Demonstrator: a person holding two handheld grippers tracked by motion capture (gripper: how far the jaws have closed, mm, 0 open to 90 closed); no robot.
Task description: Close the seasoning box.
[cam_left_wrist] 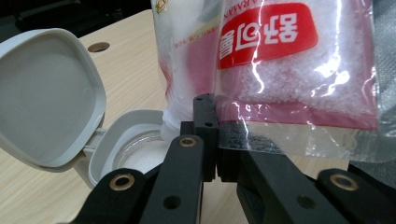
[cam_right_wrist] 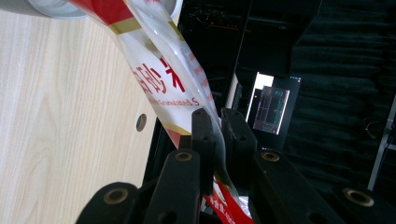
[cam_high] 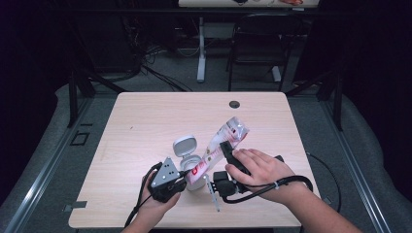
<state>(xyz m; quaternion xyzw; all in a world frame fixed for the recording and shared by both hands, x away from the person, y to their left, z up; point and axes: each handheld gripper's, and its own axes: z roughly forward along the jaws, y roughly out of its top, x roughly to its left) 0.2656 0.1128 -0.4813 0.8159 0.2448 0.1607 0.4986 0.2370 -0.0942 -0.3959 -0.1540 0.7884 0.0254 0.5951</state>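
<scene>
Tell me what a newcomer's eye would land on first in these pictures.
The clear bag with red print, full of white grains, is held tilted over the open white jar near the table's front edge. The left gripper is shut on the bag's low end by the jar mouth; the right gripper is shut on its raised end. The jar's hinged lid stands flipped back, showing white contents inside.

Table lit, surroundings dark; glare on bag [cam_left_wrist: 299, 70].
</scene>
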